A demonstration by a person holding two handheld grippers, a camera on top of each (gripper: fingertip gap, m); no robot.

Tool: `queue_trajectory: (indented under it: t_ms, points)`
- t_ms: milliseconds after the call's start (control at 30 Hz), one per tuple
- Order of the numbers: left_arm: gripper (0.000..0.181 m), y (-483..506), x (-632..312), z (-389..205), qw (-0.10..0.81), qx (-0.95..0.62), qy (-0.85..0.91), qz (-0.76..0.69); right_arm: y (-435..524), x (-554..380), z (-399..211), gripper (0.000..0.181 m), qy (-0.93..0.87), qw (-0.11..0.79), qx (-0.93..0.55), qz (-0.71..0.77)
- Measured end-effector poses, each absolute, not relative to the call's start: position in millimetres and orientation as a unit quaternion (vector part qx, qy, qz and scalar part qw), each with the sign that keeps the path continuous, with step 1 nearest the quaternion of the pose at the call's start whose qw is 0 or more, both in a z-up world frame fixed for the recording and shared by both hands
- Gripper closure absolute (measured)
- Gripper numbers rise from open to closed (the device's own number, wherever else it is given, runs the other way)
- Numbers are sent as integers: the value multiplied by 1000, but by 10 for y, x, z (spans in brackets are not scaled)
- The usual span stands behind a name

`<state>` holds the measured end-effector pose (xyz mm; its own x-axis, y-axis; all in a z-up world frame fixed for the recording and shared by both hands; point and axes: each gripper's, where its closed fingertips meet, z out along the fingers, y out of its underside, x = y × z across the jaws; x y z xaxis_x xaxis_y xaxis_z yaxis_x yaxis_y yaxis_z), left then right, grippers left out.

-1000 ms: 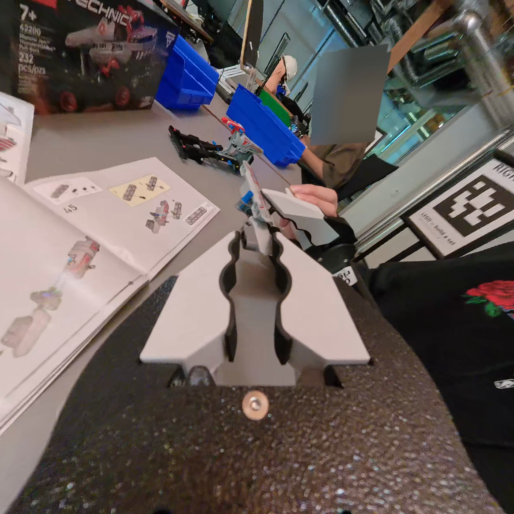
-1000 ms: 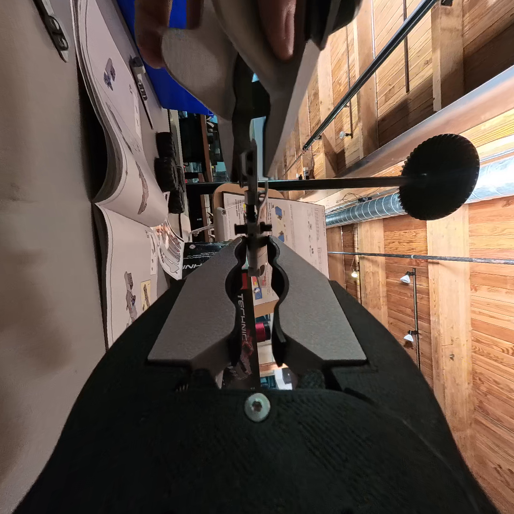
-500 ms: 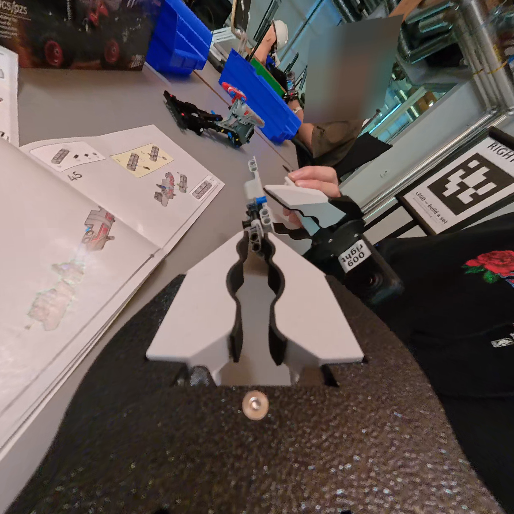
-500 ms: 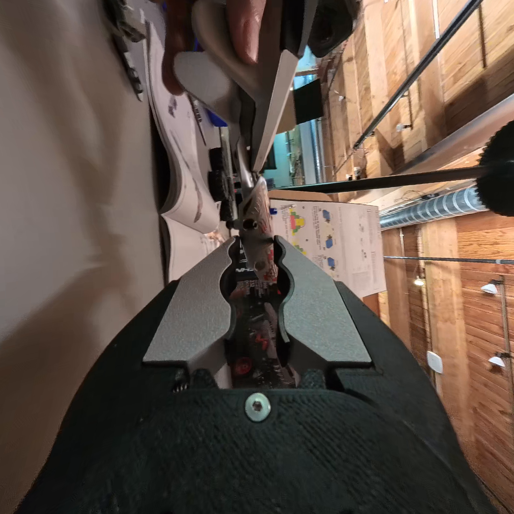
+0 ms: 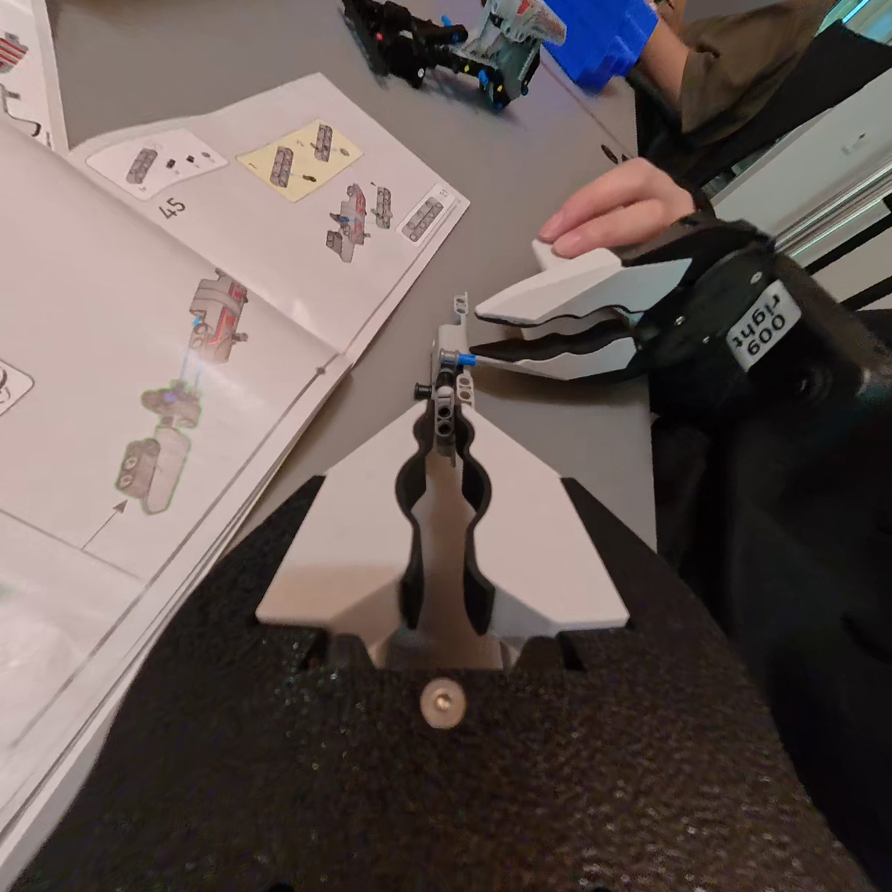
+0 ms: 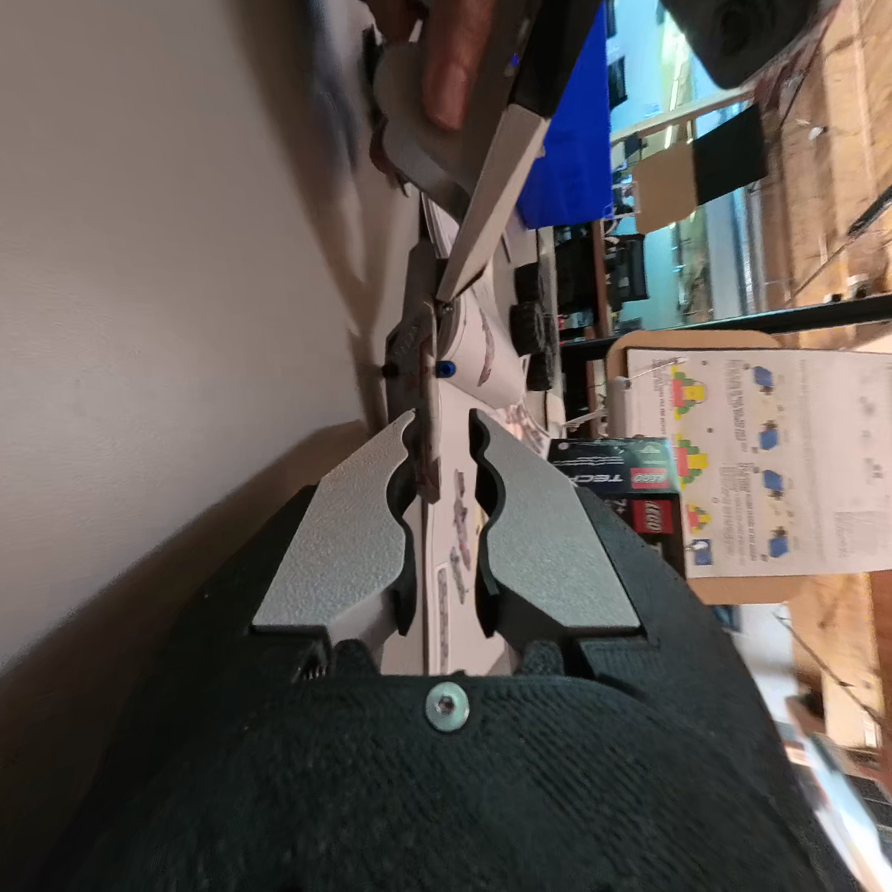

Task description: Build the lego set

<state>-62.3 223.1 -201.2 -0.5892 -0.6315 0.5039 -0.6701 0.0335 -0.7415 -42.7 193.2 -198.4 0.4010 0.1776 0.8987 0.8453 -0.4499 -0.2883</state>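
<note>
My left gripper is shut on the lower end of a small grey lego sub-assembly and holds it upright just above the grey table. A blue pin sticks out of its right side. My right gripper comes in from the right with a hand on top of it, its tips beside the assembly and the lower one at the blue pin. In the right wrist view my right gripper is open, and the sub-assembly lies against its left finger. The left gripper grips it from the far end.
An open instruction booklet lies left of the grippers. A part-built black and grey chassis and a blue bin sit at the back. A person's arm rests at the far right. Black wheels, the set's box and a poster board stand beyond. The grippers' ends are close to 5 centimetres from one another.
My right gripper was shut on the sub-assembly and has now opened and let go. Both grippers have come lower toward the table. The left gripper still holds the piece.
</note>
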Motion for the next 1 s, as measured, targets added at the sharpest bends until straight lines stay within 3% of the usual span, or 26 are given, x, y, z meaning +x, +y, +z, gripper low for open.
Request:
queue_trajectory:
  t_ms: [467,1000]
  points:
    - [176,2230,-605,-2073,23,465,-719,516,1656,-442,-2052,159,-203,462,-857,-103]
    - [176,2138,-691,-2041,81,449,-711,535,1451,-261,-2070,143,-63,468,-877,90]
